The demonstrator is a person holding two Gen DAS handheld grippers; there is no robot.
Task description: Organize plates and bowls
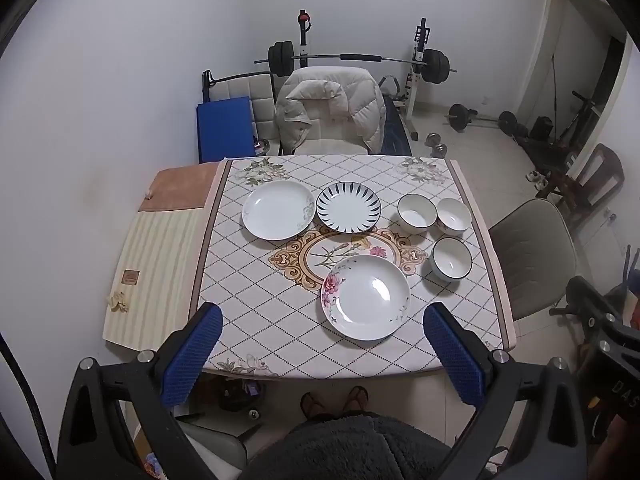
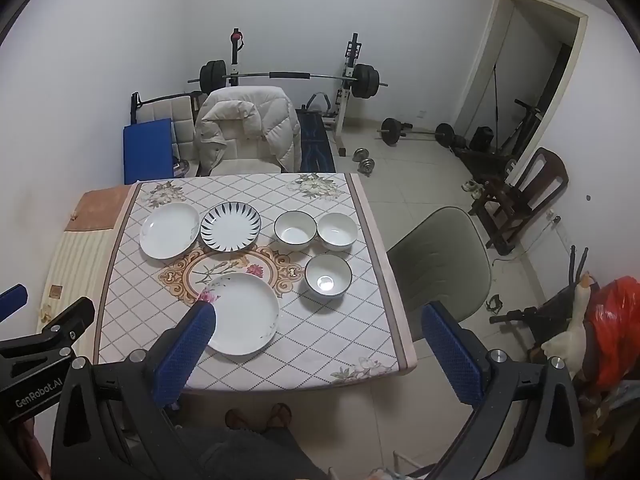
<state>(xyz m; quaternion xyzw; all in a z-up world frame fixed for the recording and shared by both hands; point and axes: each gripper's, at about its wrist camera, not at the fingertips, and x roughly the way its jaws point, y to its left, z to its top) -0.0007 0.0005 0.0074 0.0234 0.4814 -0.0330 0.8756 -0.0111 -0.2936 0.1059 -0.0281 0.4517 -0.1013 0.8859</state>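
I see three plates and three bowls laid out on the table [image 1: 224,320], all apart from my tongs. The pink-flowered plate [image 1: 366,298] lies nearest me, just near of the gold medallion [image 1: 316,254] printed in the middle of the cloth. Beyond the medallion sit two more plates side by side: the white plate [image 1: 278,210] on the left, the blue-striped plate [image 1: 348,208] to its right, their rims almost touching. To the right of those stand two bowls close together, the far-left bowl [image 1: 416,214] and the far-right bowl [image 1: 453,216]. The near bowl [image 1: 452,259] stands alone, just near of that pair and to the right of the pink-flowered plate. All six pieces are upright and unstacked.

My left gripper [image 1: 322,354] hangs over the near edge of the table, tilted down, its blue pads spread as wide as they go with nothing between them. My right gripper [image 2: 320,354] hangs the same way further right, fully spread and holding nothing; its left pad overlaps the pink-flowered plate's edge in view, but I cannot tell any contact.

Past the table, a chair [image 1: 332,136] with a pale jacket [image 1: 360,100] draped over it faces me, with a barbell rack [image 1: 360,58] behind it. A grey chair [image 1: 532,248] stands at the table's right.
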